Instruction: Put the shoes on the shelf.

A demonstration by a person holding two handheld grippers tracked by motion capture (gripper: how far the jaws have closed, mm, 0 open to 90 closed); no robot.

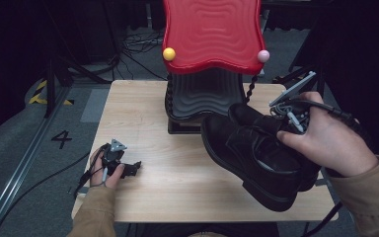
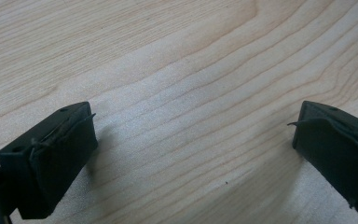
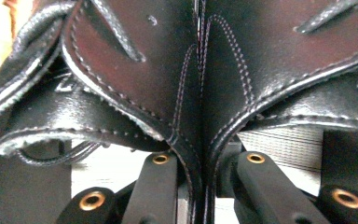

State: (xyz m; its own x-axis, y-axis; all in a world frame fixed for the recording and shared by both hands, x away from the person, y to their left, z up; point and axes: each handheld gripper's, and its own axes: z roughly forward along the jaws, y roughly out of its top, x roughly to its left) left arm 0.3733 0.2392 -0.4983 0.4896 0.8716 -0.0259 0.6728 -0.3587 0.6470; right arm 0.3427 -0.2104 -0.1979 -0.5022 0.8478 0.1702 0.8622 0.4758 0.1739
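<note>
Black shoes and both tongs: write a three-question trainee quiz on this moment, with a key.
1. True or false: the right tongs pinch the pair of black shoes together by their heel edges.
2. The left tongs are: A) open over bare table; B) shut on a lace; C) inside a shoe.
3. Fill in: the rack behind the shoes has a ___ top shelf.

Key: 1 true; 2 A; 3 red.

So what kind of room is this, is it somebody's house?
Probably not a house; it looks like a lab or recording studio. Black curtains surround the wooden table, cables trail over the grey floor, and a "4" is marked there.
</note>
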